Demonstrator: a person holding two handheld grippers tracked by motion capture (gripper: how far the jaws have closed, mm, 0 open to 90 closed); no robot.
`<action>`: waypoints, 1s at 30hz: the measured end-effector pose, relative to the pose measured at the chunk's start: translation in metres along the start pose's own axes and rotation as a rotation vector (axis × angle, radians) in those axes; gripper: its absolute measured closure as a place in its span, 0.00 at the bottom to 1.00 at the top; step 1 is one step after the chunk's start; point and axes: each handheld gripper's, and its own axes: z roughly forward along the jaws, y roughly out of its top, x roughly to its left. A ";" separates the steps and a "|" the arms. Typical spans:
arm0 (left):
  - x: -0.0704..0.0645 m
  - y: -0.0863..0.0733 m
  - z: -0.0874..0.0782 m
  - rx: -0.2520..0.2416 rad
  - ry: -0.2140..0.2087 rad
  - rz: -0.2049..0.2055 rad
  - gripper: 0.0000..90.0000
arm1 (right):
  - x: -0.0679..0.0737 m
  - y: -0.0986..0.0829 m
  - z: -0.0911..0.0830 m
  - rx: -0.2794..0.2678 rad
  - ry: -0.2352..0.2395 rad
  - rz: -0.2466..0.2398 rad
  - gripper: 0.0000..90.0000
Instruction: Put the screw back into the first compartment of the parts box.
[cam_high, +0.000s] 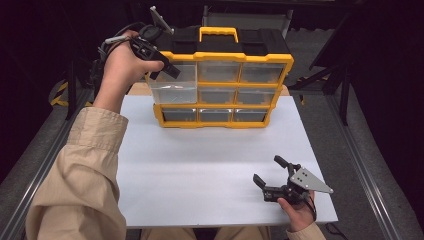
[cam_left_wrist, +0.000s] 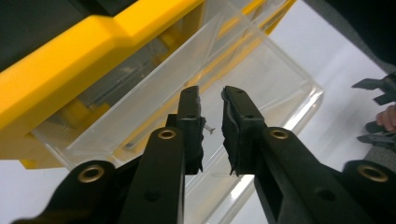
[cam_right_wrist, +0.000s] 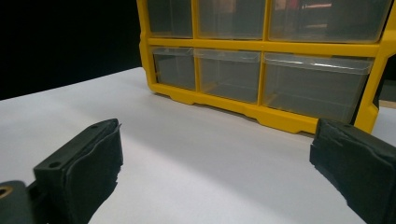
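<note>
High view: a person is standing a yellow and black storage box (cam_high: 225, 80) at the far side of the white table (cam_high: 210, 165). The box has nine clear drawers in three rows. The top left drawer (cam_high: 172, 90) is sticking out toward the person, and the other eight are sitting shut in their slots.

The left gripper (cam_high: 167, 67) is hanging over the pulled-out drawer, tipping down into its open top. In the left gripper view, the left gripper (cam_left_wrist: 211, 123) is pointing its jaws down at the clear drawer (cam_left_wrist: 261, 88). The jaws are sitting a little way apart, with a narrow gap. A tiny screw (cam_left_wrist: 208, 128) is sticking out from the inside of one pad. It is lying crosswise, pointing from that pad toward the other pad. I cannot tell if the jaws are really pinching the screw or if it is only clinging to the pad. I think the gripper is waiting over the drawer so the screw can fall inside.

The drawer's long side is running from the box out toward the person, so its open top is easy to reach.

The right gripper (cam_high: 270, 175) is resting near the front right of the table, well apart from the box. Its jaws are spread wide and holding nothing. I think it is staying out of the way.
</note>
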 end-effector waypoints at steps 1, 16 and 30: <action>-0.001 -0.001 -0.002 -0.009 -0.013 -0.007 0.83 | 0.000 0.000 0.000 0.001 0.000 0.000 0.03; -0.009 -0.023 -0.036 -0.061 -0.009 -0.022 0.50 | 0.000 0.000 0.001 0.003 0.004 -0.004 0.03; -0.016 -0.071 -0.046 -0.044 0.005 0.016 0.28 | 0.001 0.000 0.001 0.007 0.000 -0.003 0.03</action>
